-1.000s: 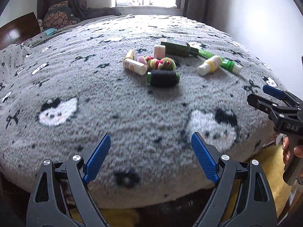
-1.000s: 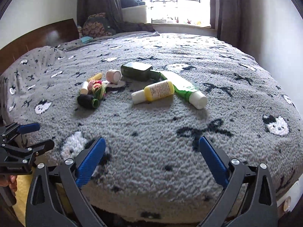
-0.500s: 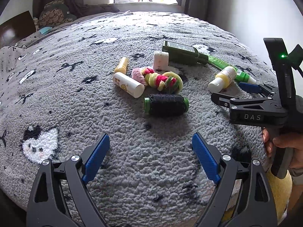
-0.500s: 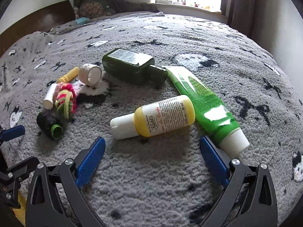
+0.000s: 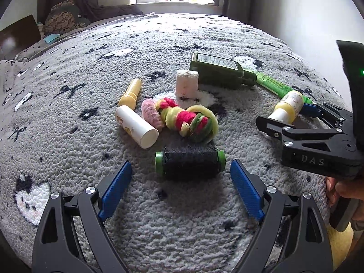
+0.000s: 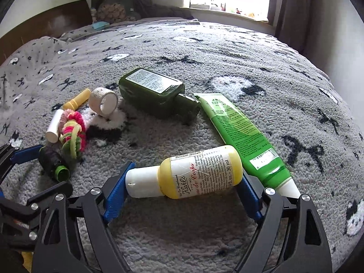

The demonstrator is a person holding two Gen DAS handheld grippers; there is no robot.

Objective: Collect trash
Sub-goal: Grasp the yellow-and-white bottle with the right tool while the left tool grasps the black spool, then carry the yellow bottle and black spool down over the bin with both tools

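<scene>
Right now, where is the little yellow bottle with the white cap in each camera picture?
Left wrist view: the yellow bottle lies far right, between the closing jaws of the right gripper.
Right wrist view: the bottle fills the bottom middle, lying across between the blue fingers.
Shared landmark: the dark green bottle lies just behind it in both views.

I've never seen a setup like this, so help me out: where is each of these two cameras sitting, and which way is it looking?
Left wrist view: sits on the left gripper, looking forward and down over the grey bedspread at the black thread spool; its open blue-padded fingers and the person's other hand show.
Right wrist view: sits on the right gripper, whose jaws are closing around the yellow lotion bottle; the left gripper shows at its left edge.
Both share the spool, scrunchies, dark green bottle, green tube.
</scene>
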